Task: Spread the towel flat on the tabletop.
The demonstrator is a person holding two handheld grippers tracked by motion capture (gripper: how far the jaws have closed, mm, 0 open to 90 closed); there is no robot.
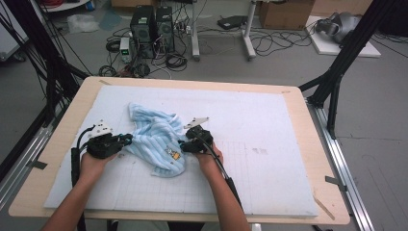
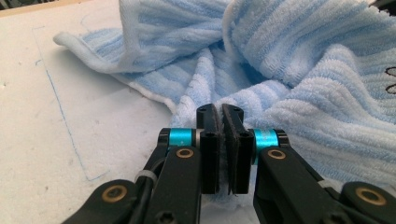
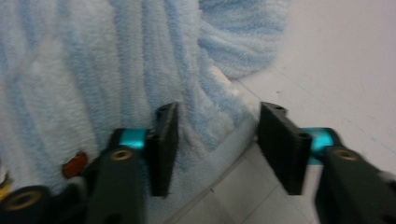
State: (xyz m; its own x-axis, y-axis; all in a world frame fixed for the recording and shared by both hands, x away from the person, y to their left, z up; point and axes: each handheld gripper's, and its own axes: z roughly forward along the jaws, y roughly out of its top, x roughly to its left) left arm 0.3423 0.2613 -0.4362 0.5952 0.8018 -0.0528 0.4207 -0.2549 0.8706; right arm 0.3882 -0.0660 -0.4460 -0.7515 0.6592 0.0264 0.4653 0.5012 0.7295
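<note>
A light blue striped towel (image 1: 156,137) lies crumpled on the white mat (image 1: 269,120), with a small embroidered patch (image 1: 173,154) near its front. My left gripper (image 1: 127,139) is at the towel's left edge. In the left gripper view the towel (image 2: 303,70) bunches up ahead, and the left gripper (image 2: 221,112) is shut with a thin fold of towel pinched between its pads. My right gripper (image 1: 182,144) is at the towel's right side. In the right gripper view the right gripper (image 3: 217,121) stands open, its jaws apart astride the hem of the towel (image 3: 93,70).
The mat covers a wooden table (image 1: 72,110) with black frame posts (image 1: 341,57) at its sides. Computer towers (image 1: 151,29) and cables lie on the floor behind. Open mat stretches to the right of the towel and in front of it.
</note>
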